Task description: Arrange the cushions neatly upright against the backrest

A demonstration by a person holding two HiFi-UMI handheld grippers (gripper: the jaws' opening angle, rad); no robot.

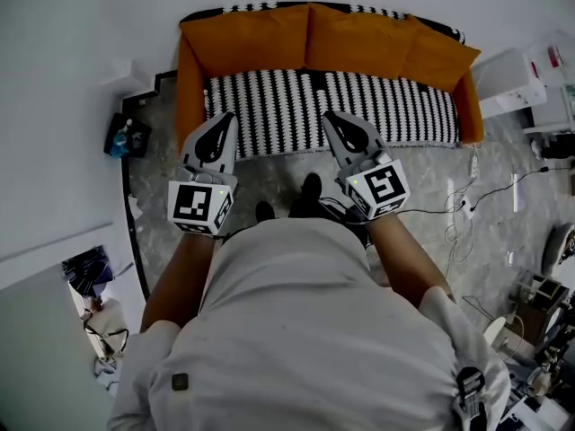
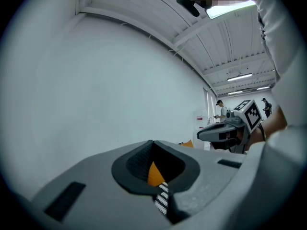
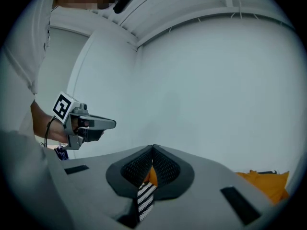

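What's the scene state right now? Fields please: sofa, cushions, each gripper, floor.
sofa: orange sofa, black-and-white patterned cover over the seat
cushions: orange cushions upright in a row against the backrest, none lying on the seat
left gripper: jaws together, nothing held, in the air at the seat's front edge
right gripper: jaws together, nothing held, level with the left one
floor: cables to the right of the sofa
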